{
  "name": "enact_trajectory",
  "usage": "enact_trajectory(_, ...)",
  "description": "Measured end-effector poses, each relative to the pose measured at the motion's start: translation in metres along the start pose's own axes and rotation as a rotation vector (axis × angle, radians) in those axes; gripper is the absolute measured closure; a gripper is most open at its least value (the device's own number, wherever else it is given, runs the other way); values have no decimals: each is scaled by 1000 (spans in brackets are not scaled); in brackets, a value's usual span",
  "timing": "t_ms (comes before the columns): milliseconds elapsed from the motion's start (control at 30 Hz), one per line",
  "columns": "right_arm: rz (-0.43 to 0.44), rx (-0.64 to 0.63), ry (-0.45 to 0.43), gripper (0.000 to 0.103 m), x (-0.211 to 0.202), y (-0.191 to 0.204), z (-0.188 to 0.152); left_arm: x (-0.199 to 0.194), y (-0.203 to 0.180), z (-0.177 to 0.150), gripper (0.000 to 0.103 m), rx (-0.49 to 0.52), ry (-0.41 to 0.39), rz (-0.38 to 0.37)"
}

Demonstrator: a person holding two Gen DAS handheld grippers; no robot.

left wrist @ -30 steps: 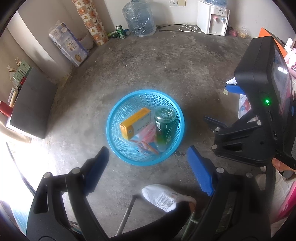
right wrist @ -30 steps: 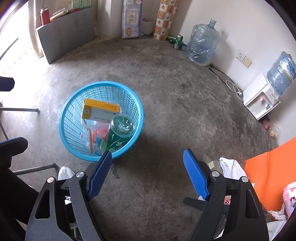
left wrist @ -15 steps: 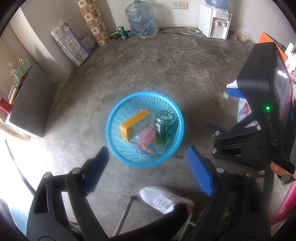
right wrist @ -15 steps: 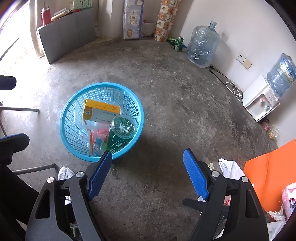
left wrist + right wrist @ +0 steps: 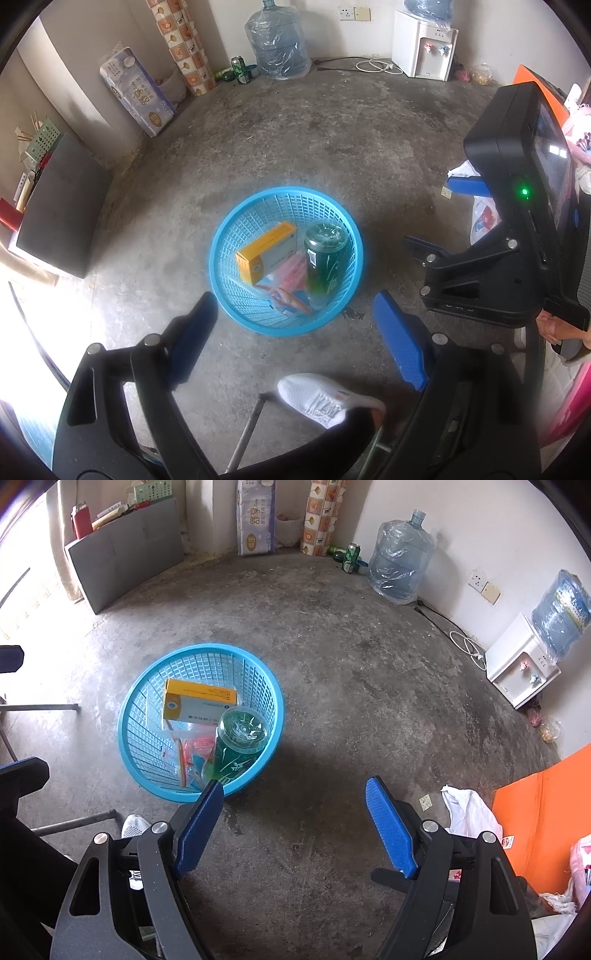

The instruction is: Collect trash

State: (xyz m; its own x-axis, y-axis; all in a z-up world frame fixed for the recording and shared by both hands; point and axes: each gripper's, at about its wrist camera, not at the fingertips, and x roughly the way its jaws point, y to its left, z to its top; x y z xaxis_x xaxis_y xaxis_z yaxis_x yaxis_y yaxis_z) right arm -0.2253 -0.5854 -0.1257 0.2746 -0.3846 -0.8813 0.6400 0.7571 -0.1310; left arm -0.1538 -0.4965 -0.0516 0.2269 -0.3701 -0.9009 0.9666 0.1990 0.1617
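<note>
Below centre of the left wrist view, the blue basket [image 5: 221, 236] sat on the floor holding a yellow box [image 5: 264, 251], a green bottle [image 5: 325, 266] and a wrapper. Both the left tool [image 5: 291, 343] and right tool [image 5: 295, 823] hung wide open, gripping nothing. The leaning bottle looked likely to tip the light basket if knocked.

Round blue mesh basket [image 5: 221, 236] on concrete, holding yellow box [image 5: 264, 253], green bottle [image 5: 325, 262], pink packet [image 5: 290, 269]
</note>
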Motion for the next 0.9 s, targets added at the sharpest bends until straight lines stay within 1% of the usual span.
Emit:
enact_trajectory(133, -5, -6, -6, 26, -1, 1, -1, 1, 1, 0, 21, -9, 6, -11)
enact_trajectory(300, 5, -18, 10, 26, 2, 4, -1, 2, 4, 1, 21, -17, 15, -22)
enact_trajectory(433, -1, -24, 0, 26, 0, 5, -1, 3, 4, 1, 21, -23, 16, -24)
enact_trajectory(633, 7, -21, 21, 26, 4, 4, 0, 3, 4, 1, 21, -24, 14, -26)
enact_trajectory(733, 6, -5, 11, 26, 2, 0, 2, 0, 3, 0, 21, -17, 8, -42)
enact_trajectory(900, -14, 19, -9, 26, 0, -9, 4, 0, 3, 1, 21, -26, 11, -32)
